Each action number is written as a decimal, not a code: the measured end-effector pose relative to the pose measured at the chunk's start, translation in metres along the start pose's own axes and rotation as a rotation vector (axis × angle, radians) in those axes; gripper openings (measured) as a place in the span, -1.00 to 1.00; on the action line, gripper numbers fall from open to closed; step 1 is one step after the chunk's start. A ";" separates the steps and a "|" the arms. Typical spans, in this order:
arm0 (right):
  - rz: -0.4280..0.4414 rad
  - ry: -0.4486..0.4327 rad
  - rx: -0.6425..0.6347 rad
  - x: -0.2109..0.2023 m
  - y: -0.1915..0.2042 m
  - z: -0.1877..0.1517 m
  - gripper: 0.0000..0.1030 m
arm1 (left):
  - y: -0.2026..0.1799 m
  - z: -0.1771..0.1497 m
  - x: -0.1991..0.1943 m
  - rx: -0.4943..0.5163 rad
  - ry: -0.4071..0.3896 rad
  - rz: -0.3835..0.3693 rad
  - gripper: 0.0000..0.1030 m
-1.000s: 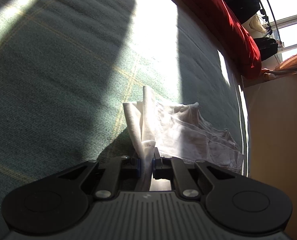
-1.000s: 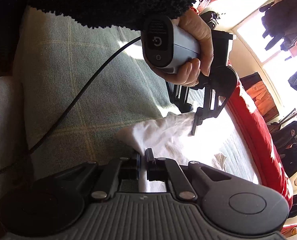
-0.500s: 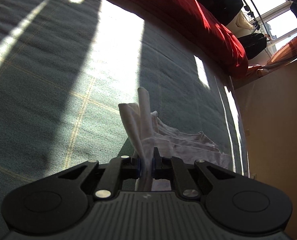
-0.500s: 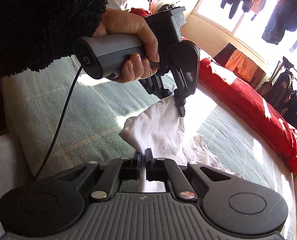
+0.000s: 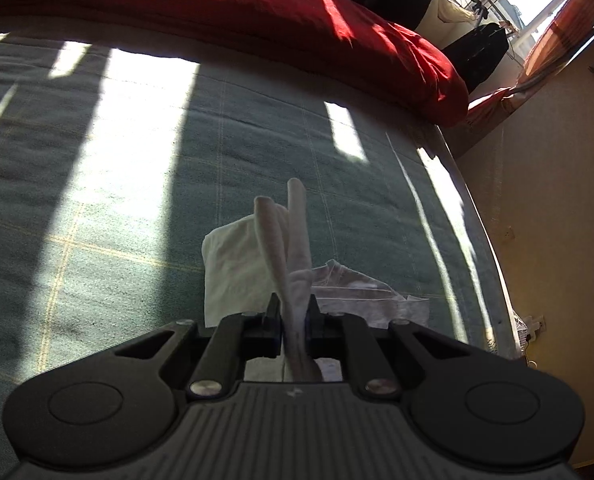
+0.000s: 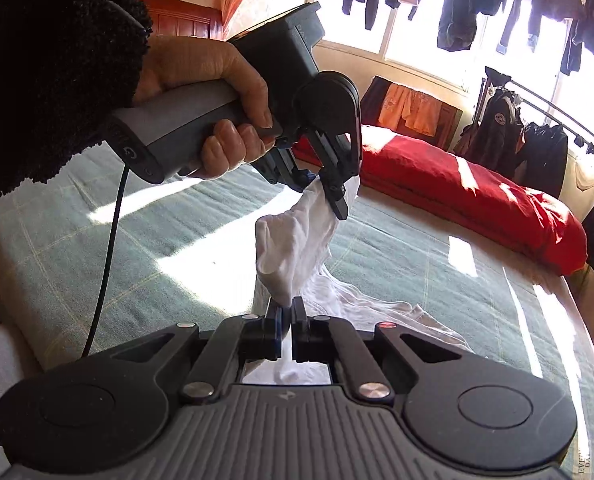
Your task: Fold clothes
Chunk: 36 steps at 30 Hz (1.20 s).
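A white garment [image 6: 297,240] hangs lifted above a green checked bed cover [image 6: 201,240], its lower part trailing on the cover [image 6: 381,312]. My left gripper [image 5: 294,312] is shut on a bunched edge of the white garment [image 5: 241,272], whose folds stick up past the jaws. In the right wrist view the left gripper [image 6: 329,188], held by a hand in a black fleece sleeve, pinches the cloth's upper corner. My right gripper [image 6: 286,312] is shut on a lower corner of the same cloth, which stretches between the two.
A red duvet [image 5: 297,20] lies bunched along the far side of the bed, red duvet [image 6: 477,196]. Dark clothes hang on a rack [image 6: 537,148] and at the window behind it. A beige wall [image 5: 557,200] borders the bed on the right. A black cable [image 6: 109,248] trails from the left handle.
Both grippers have risen with the white garment, lifting most of it off the cover. Both views have rolled, and more of the red duvet and window has come into sight.
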State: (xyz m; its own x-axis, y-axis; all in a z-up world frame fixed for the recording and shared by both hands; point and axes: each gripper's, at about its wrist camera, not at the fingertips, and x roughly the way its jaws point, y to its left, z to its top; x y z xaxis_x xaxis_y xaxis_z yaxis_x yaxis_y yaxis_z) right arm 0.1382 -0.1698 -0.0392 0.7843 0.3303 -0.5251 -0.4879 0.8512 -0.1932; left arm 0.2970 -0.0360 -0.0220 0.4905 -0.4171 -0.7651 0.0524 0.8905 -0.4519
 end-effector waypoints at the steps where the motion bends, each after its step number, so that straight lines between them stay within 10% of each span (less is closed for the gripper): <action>1: -0.006 -0.003 0.014 -0.003 -0.005 -0.002 -0.92 | -0.009 -0.001 0.002 0.013 0.002 0.002 -0.84; 36: -0.117 0.076 0.395 -0.016 -0.156 -0.100 -0.91 | -0.195 -0.058 0.161 0.299 0.188 0.117 -0.84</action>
State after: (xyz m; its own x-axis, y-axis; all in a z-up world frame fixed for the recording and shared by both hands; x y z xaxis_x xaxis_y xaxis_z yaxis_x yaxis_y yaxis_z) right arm 0.1634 -0.3485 -0.0837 0.7882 0.2035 -0.5808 -0.2008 0.9771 0.0699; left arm 0.3153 -0.2875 -0.0840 0.3412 -0.3104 -0.8873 0.2708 0.9364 -0.2234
